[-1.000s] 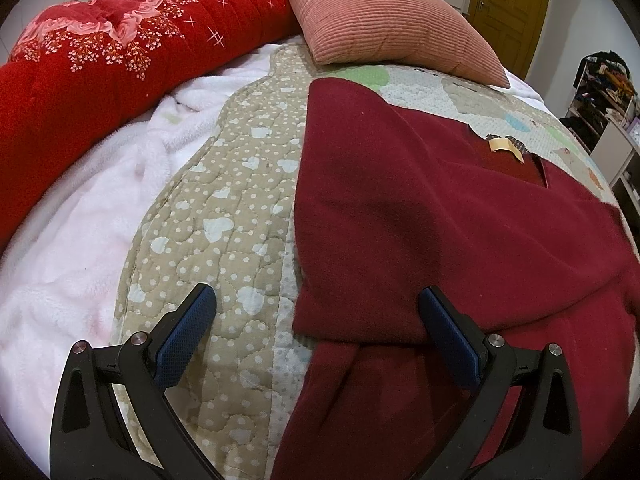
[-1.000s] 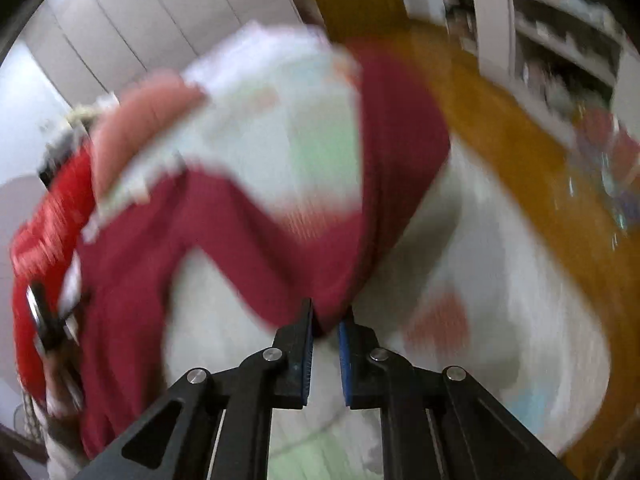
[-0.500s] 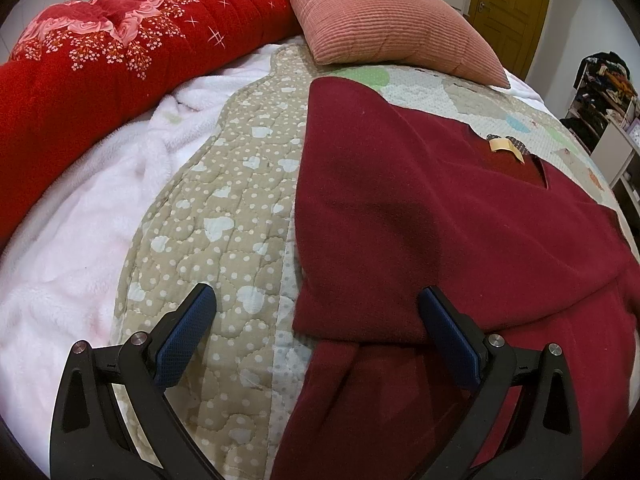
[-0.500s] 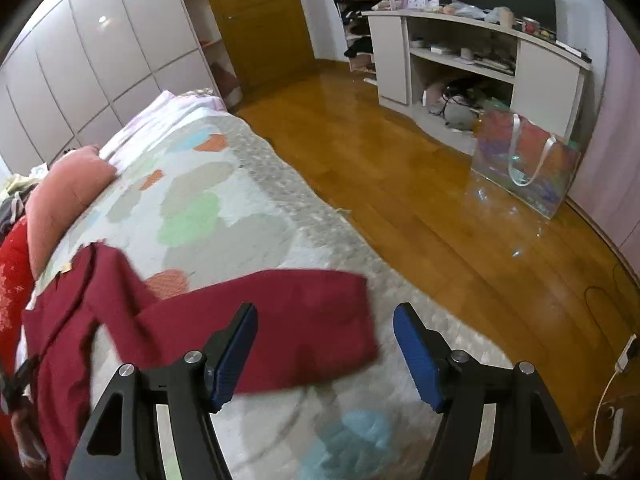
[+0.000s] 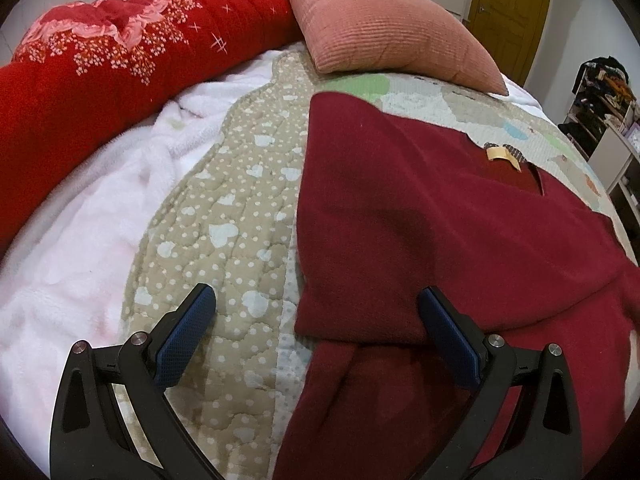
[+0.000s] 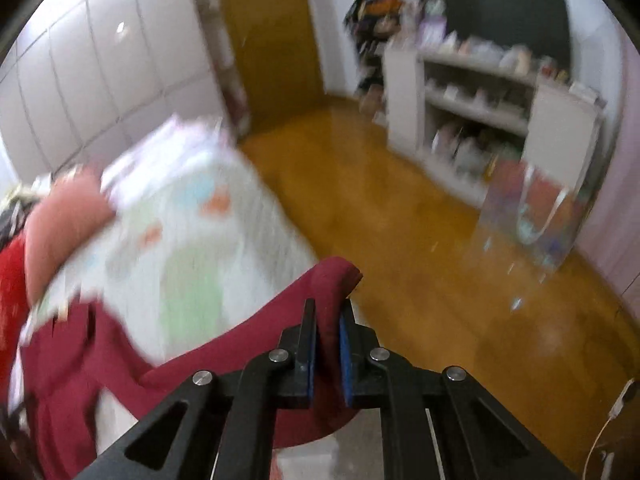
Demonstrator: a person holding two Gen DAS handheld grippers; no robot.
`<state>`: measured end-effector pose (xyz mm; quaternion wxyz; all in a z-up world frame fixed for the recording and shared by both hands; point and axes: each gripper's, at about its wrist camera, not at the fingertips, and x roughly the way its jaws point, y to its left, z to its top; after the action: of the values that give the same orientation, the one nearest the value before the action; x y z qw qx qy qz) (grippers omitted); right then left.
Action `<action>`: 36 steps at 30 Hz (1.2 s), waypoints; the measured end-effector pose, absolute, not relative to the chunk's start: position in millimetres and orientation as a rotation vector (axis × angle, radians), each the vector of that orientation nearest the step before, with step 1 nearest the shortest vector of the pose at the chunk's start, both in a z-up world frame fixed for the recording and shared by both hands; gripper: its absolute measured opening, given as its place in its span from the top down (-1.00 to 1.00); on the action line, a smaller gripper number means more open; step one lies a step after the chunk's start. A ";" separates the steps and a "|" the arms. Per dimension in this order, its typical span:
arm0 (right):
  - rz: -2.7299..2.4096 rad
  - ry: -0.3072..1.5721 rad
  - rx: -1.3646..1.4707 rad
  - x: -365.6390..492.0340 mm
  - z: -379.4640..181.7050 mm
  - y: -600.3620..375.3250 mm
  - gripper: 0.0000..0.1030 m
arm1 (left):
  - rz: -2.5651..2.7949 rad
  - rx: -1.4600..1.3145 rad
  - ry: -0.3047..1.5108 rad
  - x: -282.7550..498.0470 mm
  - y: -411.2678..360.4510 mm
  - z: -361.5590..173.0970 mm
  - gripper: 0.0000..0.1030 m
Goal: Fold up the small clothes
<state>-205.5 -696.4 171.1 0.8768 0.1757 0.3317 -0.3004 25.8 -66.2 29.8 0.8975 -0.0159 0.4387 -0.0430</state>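
Observation:
A dark red sweater [image 5: 420,216] lies on the quilted bedspread [image 5: 240,208], one side folded over its body, a tan label at the neck. My left gripper [image 5: 316,312] is open and empty, low over the sweater's near folded edge. My right gripper [image 6: 327,316] is shut on the cuff end of the sweater's sleeve [image 6: 224,344] and holds it lifted above the bed's edge. The right wrist view is blurred by motion.
A pink cushion [image 5: 384,28] and a red floral blanket [image 5: 100,64] lie at the head and left of the bed. A white fleece blanket [image 5: 80,240] lies to the left. A wooden floor [image 6: 420,240], white shelves [image 6: 480,120] and a shiny bag [image 6: 532,216] are right of the bed.
My right gripper, open over the flat sleeve half a second ago, has shut on the sleeve end and lifted it. The left gripper has not moved.

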 end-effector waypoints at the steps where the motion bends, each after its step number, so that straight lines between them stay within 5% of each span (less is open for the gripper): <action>1: -0.641 0.666 0.348 -197.9 187.6 -698.8 0.83 | -0.089 -0.032 0.902 25.0 -65.7 32.1 -0.98; 8: -0.504 0.588 0.315 -111.4 275.6 -652.7 0.84 | -0.075 -0.049 0.855 21.4 -50.7 52.6 -0.98; 15: -0.063 0.654 0.208 -31.0 323.9 -489.2 0.83 | -0.045 -0.121 0.837 18.4 -13.6 70.2 -0.98; 20: 0.237 0.764 0.122 37.5 287.4 -347.5 0.83 | -0.020 -0.158 0.805 11.9 12.7 79.8 -0.98; 27: 0.527 1.043 0.192 113.1 144.3 -198.8 0.70 | -0.013 -0.257 0.816 21.1 40.9 73.9 -0.98; 32: 0.554 1.020 0.305 101.7 132.8 -248.7 0.12 | -0.064 -0.250 0.798 19.2 31.4 77.0 -0.98; 36: 0.361 0.938 0.277 52.0 153.2 -336.4 0.10 | -0.109 -0.236 0.788 17.9 13.5 77.7 -0.98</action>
<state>52.0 -336.4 153.2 0.8671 0.1321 0.4482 0.1725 17.9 13.5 77.7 0.9152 -0.1144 0.3828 -0.0527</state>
